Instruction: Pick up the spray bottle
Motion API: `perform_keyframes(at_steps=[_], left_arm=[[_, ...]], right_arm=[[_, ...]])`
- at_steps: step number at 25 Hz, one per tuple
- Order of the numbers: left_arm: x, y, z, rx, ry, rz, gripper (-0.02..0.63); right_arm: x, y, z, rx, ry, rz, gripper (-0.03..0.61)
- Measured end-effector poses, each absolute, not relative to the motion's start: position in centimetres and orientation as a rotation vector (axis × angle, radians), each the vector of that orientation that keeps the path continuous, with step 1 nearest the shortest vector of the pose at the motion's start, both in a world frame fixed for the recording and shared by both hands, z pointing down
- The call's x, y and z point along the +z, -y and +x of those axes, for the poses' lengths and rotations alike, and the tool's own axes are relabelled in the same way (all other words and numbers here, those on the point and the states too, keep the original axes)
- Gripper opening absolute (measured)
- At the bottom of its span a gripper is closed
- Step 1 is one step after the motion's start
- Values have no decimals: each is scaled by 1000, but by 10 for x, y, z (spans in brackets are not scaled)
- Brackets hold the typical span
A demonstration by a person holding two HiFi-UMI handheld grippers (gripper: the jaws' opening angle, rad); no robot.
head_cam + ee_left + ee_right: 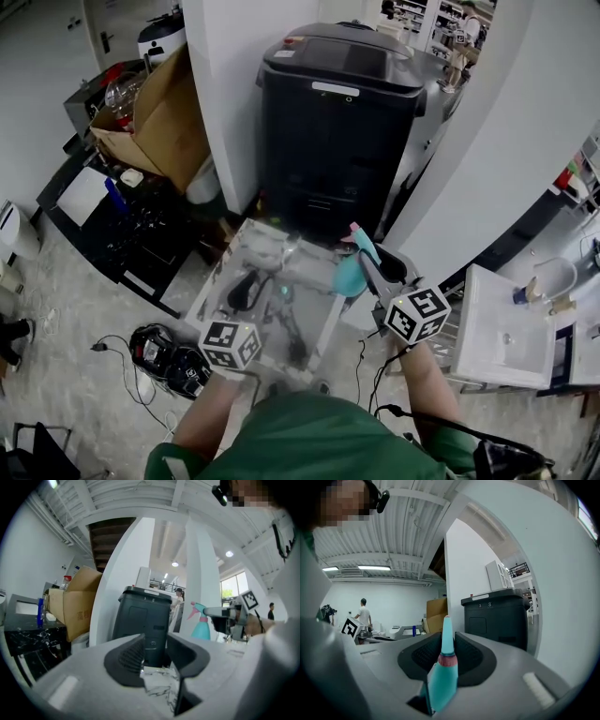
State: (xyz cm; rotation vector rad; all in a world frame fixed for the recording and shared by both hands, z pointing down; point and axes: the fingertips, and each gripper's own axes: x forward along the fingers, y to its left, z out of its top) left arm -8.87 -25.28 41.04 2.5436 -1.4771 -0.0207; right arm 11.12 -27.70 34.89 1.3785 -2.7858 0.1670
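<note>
The teal spray bottle [354,270] with a pink nozzle hangs above the right end of a small marble-topped table [246,246]. My right gripper [373,272] is shut on it. In the right gripper view the spray bottle [442,674] stands between the dark pads, its narrow top pointing forward. In the left gripper view the spray bottle [201,622] shows at the right, held upright by the right gripper [224,616]. My left gripper [153,652] is open, with nothing between its jaws and only the marble top beneath. Its marker cube [231,344] is near the table's front edge.
A tall black bin-like machine [337,131] stands behind the table, between white pillars. A cardboard box [161,114] and a cluttered black bench [112,220] are at the left. Cables and dark gear [169,361] lie on the floor. A white sink unit [506,328] is at the right.
</note>
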Motion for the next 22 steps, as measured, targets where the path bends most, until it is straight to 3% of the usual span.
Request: perform_keyframes(at_steps=[22], left_arm=[[369,278,-143,-67,1688,2548,140]], right_arm=[[363,282,122,216,2781,1409,89]])
